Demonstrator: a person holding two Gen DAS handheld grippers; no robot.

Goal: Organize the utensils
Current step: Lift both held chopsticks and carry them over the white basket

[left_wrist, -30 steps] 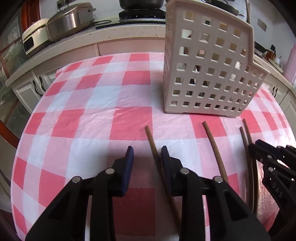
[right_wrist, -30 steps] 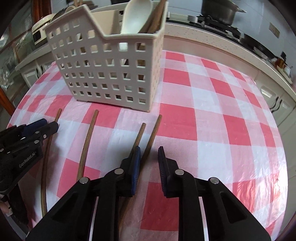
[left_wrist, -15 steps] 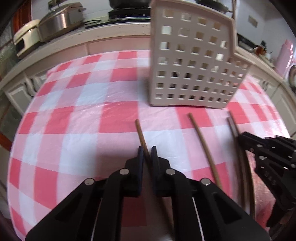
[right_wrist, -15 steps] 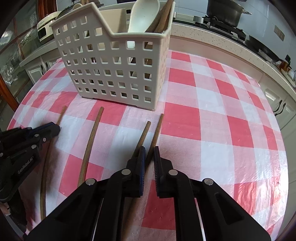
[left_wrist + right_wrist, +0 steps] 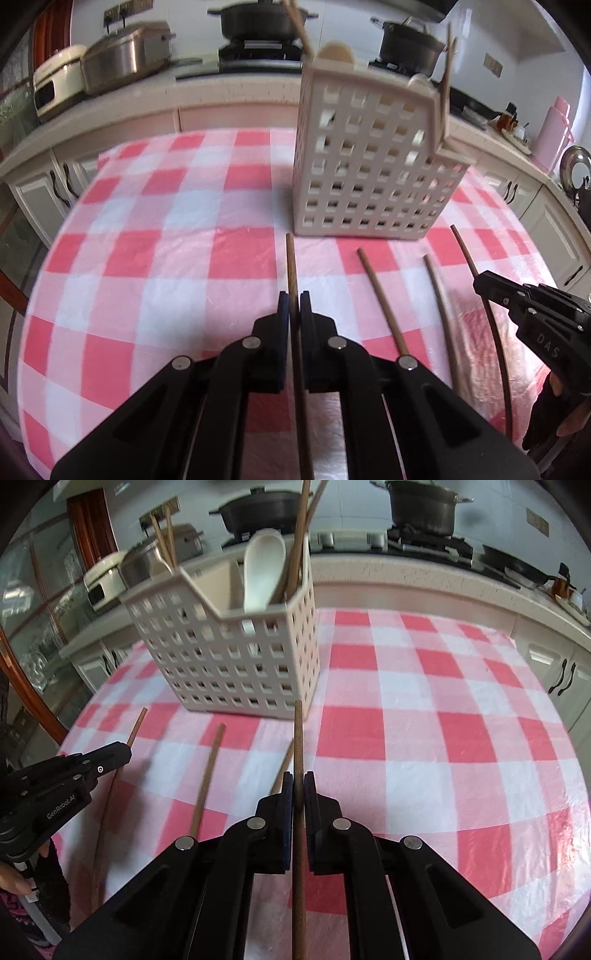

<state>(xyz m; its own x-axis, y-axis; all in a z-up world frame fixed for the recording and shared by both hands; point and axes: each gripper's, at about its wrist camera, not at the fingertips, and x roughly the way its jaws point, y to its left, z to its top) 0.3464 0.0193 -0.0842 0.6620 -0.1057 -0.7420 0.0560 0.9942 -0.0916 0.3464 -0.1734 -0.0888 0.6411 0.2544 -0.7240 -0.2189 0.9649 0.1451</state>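
A white perforated utensil caddy point(image 5: 373, 162) stands upright on the red-and-white checked tablecloth point(image 5: 166, 236), directly ahead of both grippers; a white spoon point(image 5: 264, 568) and several chopsticks already stand in it. Pots and a rice cooker sit on the counter behind. Two loose chopsticks point(image 5: 384, 299) lie on the cloth between the grippers, near the caddy's base. The left gripper point(image 5: 294, 306) is pinched tight on one brown chopstick point(image 5: 291, 266), which runs between the pads and points toward the caddy. The right gripper point(image 5: 297, 786) likewise clamps a second chopstick point(image 5: 298, 738), its tip just short of the caddy's corner.
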